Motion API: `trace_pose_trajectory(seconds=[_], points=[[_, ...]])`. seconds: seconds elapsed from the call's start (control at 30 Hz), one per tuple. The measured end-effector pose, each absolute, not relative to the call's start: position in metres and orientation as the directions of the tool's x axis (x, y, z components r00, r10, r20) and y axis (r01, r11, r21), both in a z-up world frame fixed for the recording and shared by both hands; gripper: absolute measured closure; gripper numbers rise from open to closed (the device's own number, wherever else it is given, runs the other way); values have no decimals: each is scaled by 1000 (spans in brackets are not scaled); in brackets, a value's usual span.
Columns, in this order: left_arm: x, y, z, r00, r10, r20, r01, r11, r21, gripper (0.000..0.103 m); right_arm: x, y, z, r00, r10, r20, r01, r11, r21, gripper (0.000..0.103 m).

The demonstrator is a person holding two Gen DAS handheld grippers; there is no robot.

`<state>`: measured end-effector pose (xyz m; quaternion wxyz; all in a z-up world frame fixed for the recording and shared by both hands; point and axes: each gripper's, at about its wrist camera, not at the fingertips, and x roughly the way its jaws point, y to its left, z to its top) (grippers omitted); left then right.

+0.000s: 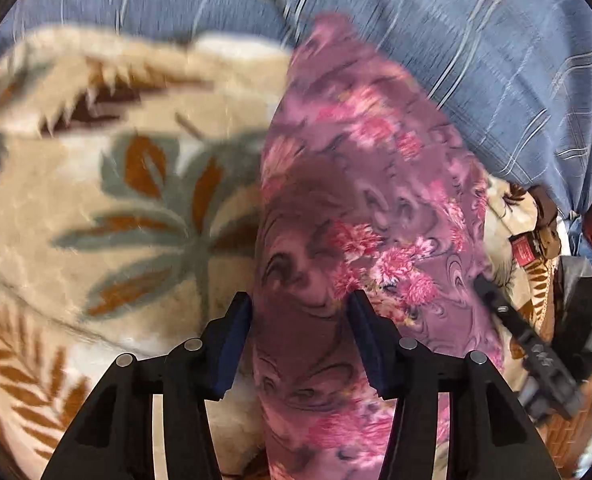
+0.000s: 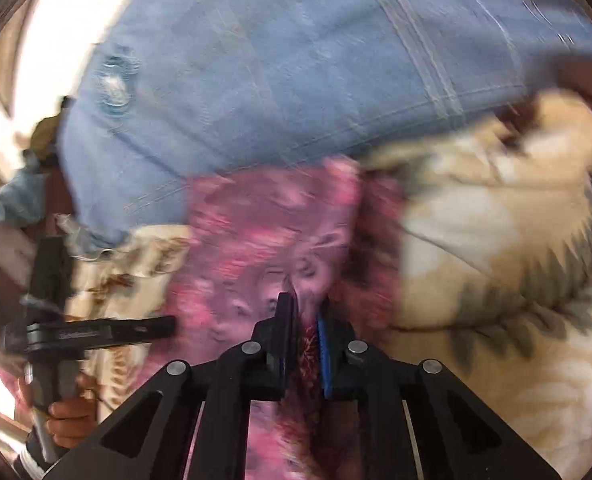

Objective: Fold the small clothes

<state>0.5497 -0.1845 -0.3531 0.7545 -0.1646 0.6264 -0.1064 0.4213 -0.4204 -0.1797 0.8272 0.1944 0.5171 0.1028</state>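
Left gripper [image 1: 300, 336] stands with jaws apart astride the pink floral cloth [image 1: 360, 184], which lies on the blanket [image 1: 95, 200], likely ready to pinch; right gripper [image 2: 304, 334] is clamped on the cloth's near edge, seemingly to lift a fold

Cream leaf-patterned blanket [image 1: 95, 200] (plush), blue striped cloth [image 1: 476, 60] behind.

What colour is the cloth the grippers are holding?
The small cloth is purple-pink with bright pink flowers, clearest in the left wrist view.
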Motion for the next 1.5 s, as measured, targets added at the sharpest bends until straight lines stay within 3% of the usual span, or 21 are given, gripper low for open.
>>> trace_pose_trajectory(seconds=[0.03, 0.13, 0.2, 0.47, 0.57, 0.63, 0.67, 0.7, 0.73, 0.83, 1.1, 1.23, 1.43, 1.5], points=[[549, -180, -352, 197, -385, -902, -52, 914, -402, 53, 420, -423, -178, 449, 382, -808, 27, 898, 440, 90], [555, -165, -342, 246, -421, -873, -43, 895, -444, 55, 415, -441, -150, 546, 430, -719, 24, 850, 526, 74], [562, -152, -340, 271, -420, -866, -63, 890, -451, 50, 419, -458, -147, 576, 462, -675, 54, 802, 595, 36], [587, -157, -373, 148, -527, -837, -90, 836, -542, 47, 436, -447, -203, 422, 592, -687, 101, 722, 684, 33], [592, -176, -376, 159, -518, -841, -63, 845, -532, 31, 436, -430, -200, 410, 640, -650, 5, 711, 703, 27], [594, -183, -375, 172, -502, -848, -75, 851, -519, 33, 436, -420, -198, 415, 566, -713, -3, 784, 621, 39], [595, -187, -379, 180, -487, -855, -84, 858, -506, 38, 435, -417, -197, 419, 528, -738, -6, 815, 580, 52], [593, -186, -377, 188, -470, -862, -89, 866, -492, 51, 432, -416, -193, 432, 507, -746, -7, 829, 560, 64], [592, -185, -374, 200, -468, -861, -84, 867, -491, 65, 428, -417, -186, 455, 492, -742, -6, 835, 550, 70], [575, -178, -351, 221, -484, -847, -56, 860, -506, 78, 416, -406, -167, 494, 454, -742, -19, 858, 513, 75], [489, -119, -267, 303, -460, -835, -5, 875, -484, 79, 361, -366, -118, 497, 569, -655, -64, 777, 626, 76], [433, -67, -243, 315, -437, -842, -16, 885, -465, 78, 326, -337, -119, 439, 640, -631, -73, 725, 685, 75], [374, -18, -283, 250, -394, -884, -117, 894, -432, 76, 297, -286, -163, 358, 635, -685, -46, 744, 666, 75], [369, -6, -304, 236, -392, -889, -152, 889, -432, 68, 290, -279, -175, 371, 596, -713, -43, 777, 627, 73]])
